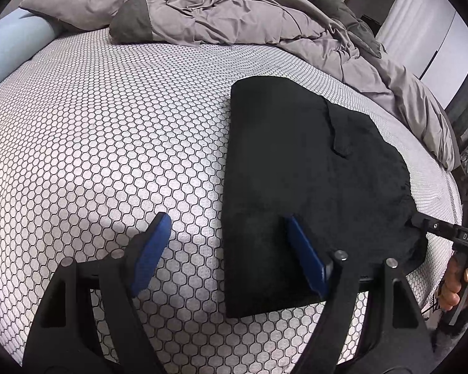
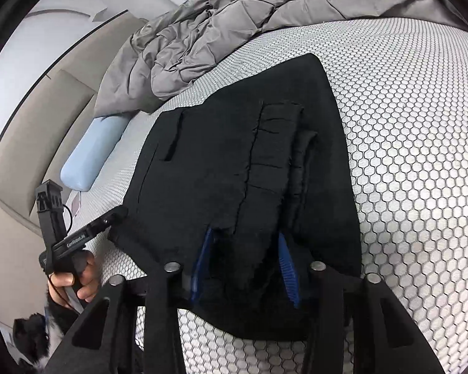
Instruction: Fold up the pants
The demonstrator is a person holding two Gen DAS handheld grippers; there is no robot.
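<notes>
Though pants (image 2: 234, 171) lie folded in half on bed (image 1: 109, 124), we've final fold left: right gripper (image 2: 243, 268) pinching near edge, left gripper (image 1: 231, 249) wide, empty.

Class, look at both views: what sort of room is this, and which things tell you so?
Most likely a bedroom: a mattress, a rumpled grey duvet and a pale blue pillow.

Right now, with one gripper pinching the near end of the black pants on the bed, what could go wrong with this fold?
1. The right gripper bunches only a thick clump at the near end of the pants, so lifting may drag the layers apart.
2. The left gripper is open, with one finger over the cloth and the other over the mattress, so that edge is unheld and may sag.
</notes>
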